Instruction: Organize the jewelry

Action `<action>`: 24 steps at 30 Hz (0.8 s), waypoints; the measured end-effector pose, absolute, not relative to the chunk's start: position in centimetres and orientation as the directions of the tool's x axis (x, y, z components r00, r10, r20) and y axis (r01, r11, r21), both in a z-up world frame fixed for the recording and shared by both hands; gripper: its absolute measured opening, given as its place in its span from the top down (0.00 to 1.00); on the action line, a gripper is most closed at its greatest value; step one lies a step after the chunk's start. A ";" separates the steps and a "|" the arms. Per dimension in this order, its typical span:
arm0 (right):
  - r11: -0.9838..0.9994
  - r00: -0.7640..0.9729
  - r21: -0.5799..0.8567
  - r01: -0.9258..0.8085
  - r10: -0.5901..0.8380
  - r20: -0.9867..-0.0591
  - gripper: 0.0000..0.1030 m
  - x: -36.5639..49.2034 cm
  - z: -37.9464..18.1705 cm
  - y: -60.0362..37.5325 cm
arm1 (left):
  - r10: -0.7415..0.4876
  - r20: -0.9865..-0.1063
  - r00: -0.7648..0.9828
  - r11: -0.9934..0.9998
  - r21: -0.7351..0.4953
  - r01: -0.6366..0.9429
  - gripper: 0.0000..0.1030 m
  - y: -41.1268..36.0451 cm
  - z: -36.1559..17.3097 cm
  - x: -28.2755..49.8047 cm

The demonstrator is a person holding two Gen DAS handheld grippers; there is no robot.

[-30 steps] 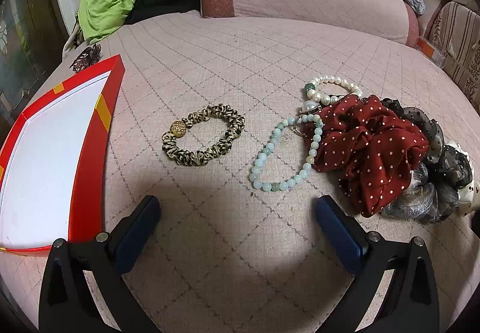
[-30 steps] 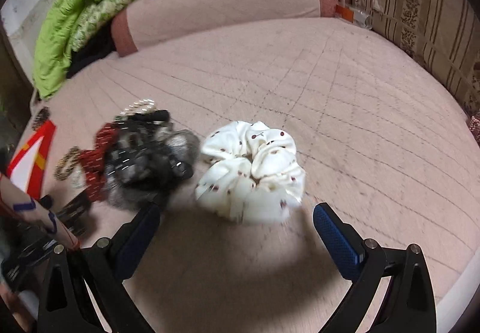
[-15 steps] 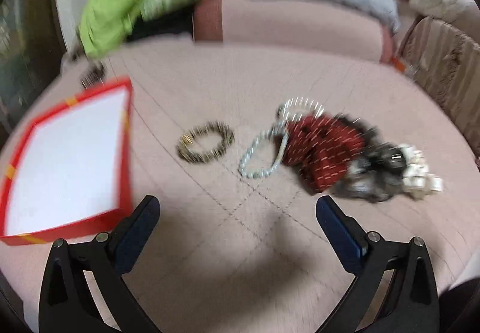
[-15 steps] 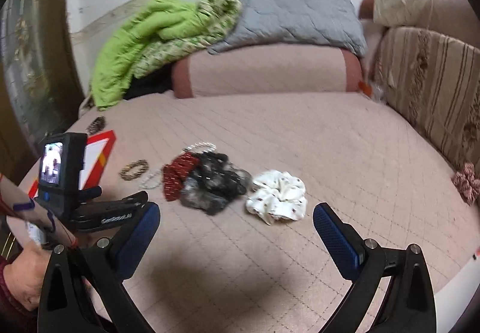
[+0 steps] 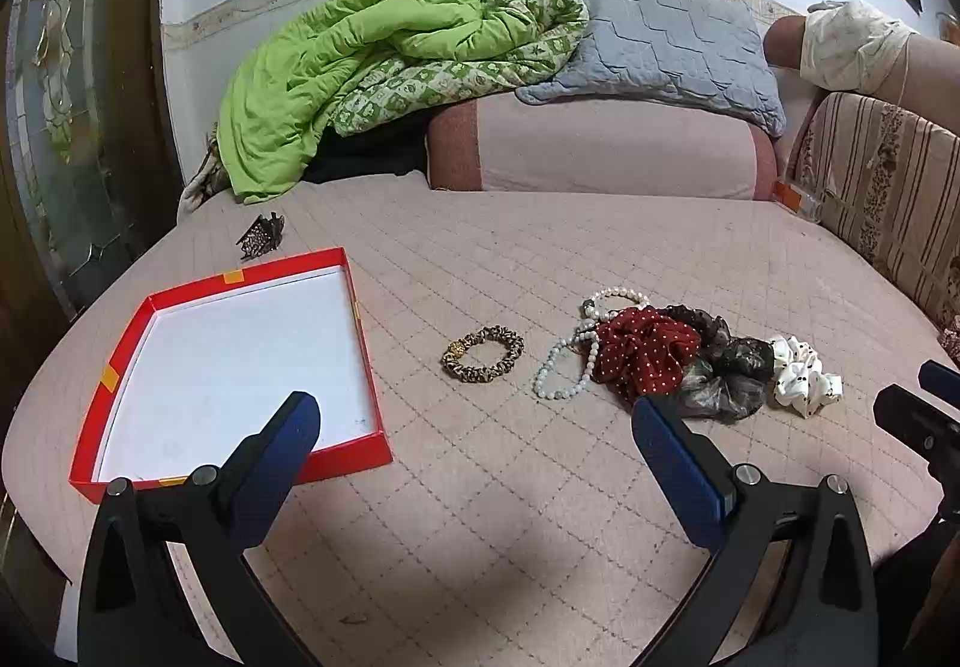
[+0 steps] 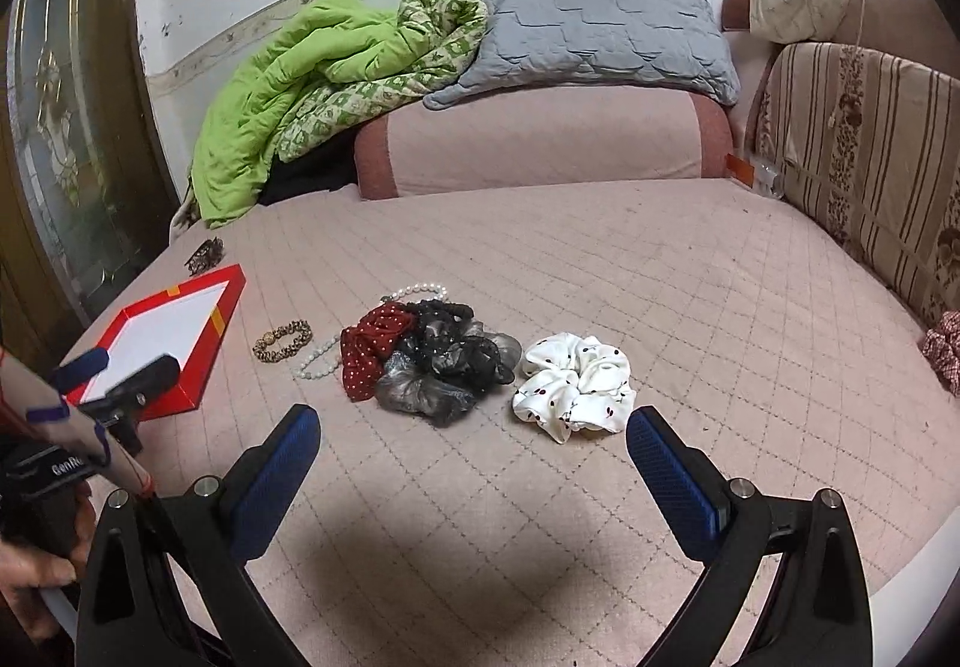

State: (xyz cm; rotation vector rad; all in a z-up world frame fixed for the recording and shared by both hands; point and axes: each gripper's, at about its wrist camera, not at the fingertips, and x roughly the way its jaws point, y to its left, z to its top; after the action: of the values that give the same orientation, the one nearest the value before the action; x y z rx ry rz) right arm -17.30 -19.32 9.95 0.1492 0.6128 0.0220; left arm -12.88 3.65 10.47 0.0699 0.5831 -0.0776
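On the pink quilted bed lie a leopard-print bracelet (image 5: 483, 354) (image 6: 282, 341), a pale green bead bracelet (image 5: 564, 370) (image 6: 317, 358), a pearl bracelet (image 5: 615, 298) (image 6: 420, 289), a red dotted scrunchie (image 5: 645, 352) (image 6: 372, 346), a black-grey scrunchie (image 5: 723, 373) (image 6: 447, 367) and a white scrunchie (image 5: 804, 376) (image 6: 573, 382). A red box with a white inside (image 5: 120, 361) (image 6: 222, 319) sits at the left. My left gripper (image 5: 474, 433) hovers open, well back from the pile. My right gripper (image 6: 474, 439) is open too, short of the white scrunchie. Neither holds anything.
A dark patterned hair claw (image 5: 261, 235) (image 6: 204, 254) lies beyond the box. A green duvet (image 5: 360, 66), a grey pillow (image 5: 660, 42) and a pink bolster (image 5: 594, 150) line the far side. A striped cushion (image 6: 870, 144) stands at right, with a red checked scrunchie (image 6: 945, 349) beside it.
Both grippers have pulled back and up from the jewelry. The items now look smaller and farther off, and the whole box has come into the left wrist view. Nothing on the bed moved.
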 end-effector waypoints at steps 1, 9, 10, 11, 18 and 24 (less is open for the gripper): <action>0.989 0.818 0.144 0.022 0.065 -0.572 0.00 -17.3 9.9 -19.3 | -0.052 -0.551 0.833 0.995 0.047 0.093 0.00 3.3 10.4 -12.7; 0.992 0.810 0.127 0.014 0.063 -0.583 0.00 -17.0 9.7 -18.9 | -0.043 -0.553 0.832 0.995 0.056 0.088 0.00 3.4 10.2 -12.5; 0.992 0.810 0.126 0.013 0.063 -0.583 0.00 -17.0 9.7 -18.8 | -0.041 -0.555 0.831 0.995 0.055 0.087 0.00 3.4 10.2 -12.5; 0.992 0.810 0.127 0.012 0.065 -0.583 0.00 -17.0 9.7 -18.8 | -0.039 -0.555 0.831 0.995 0.057 0.085 0.00 3.4 10.1 -12.5; 0.990 0.809 0.137 0.013 0.070 -0.584 0.00 -16.9 9.6 -19.0 | -0.035 -0.558 0.829 0.994 0.064 0.085 0.00 3.4 10.0 -12.4; 0.990 0.809 0.138 0.015 0.069 -0.584 0.00 -16.8 9.6 -19.0 | -0.033 -0.560 0.828 0.994 0.065 0.084 0.00 3.3 9.8 -12.3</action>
State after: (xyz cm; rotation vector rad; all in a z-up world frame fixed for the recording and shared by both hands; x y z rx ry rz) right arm -16.84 -18.97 9.56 0.1379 0.6286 0.0294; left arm -12.28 3.32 9.81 0.0877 0.5926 -0.0621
